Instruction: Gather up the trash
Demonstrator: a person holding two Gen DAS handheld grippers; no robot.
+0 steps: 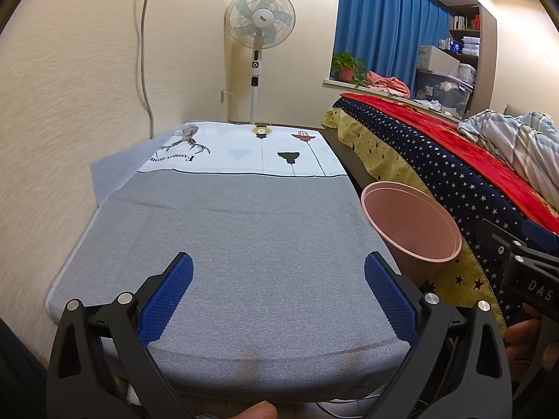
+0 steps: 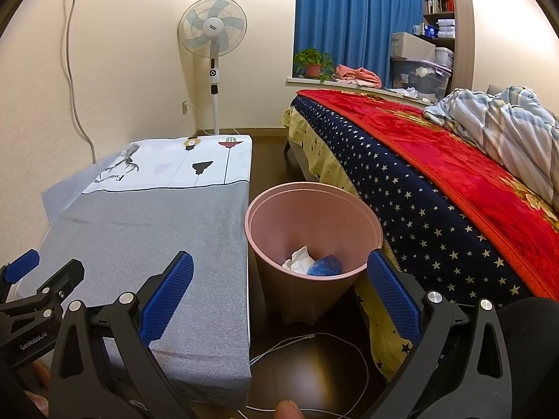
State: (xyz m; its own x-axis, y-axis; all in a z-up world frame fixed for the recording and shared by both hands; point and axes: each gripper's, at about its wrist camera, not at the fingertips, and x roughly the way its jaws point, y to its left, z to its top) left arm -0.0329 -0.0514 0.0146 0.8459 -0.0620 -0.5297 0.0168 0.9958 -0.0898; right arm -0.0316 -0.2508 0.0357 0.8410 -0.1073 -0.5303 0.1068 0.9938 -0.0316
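Observation:
A pink waste bin [image 2: 314, 223] stands on the dark floor between the low table and the bed. Inside it lie a crumpled white paper [image 2: 298, 260] and a blue crumpled wrapper [image 2: 325, 265]. My right gripper [image 2: 279, 289] is open, hovering above and just in front of the bin, nothing between its blue pads. My left gripper [image 1: 277, 296] is open over the near end of the grey-covered table [image 1: 227, 237], holding nothing. The bin [image 1: 408, 223] shows at the right of the left wrist view, its contents hidden there.
A bed [image 2: 436, 181] with a starred cover and red blanket runs along the right. A white cable [image 2: 314, 342] loops on the floor in front of the bin. A standing fan [image 2: 213, 35] is at the far wall. The left gripper's body [image 2: 31, 300] shows at the left edge.

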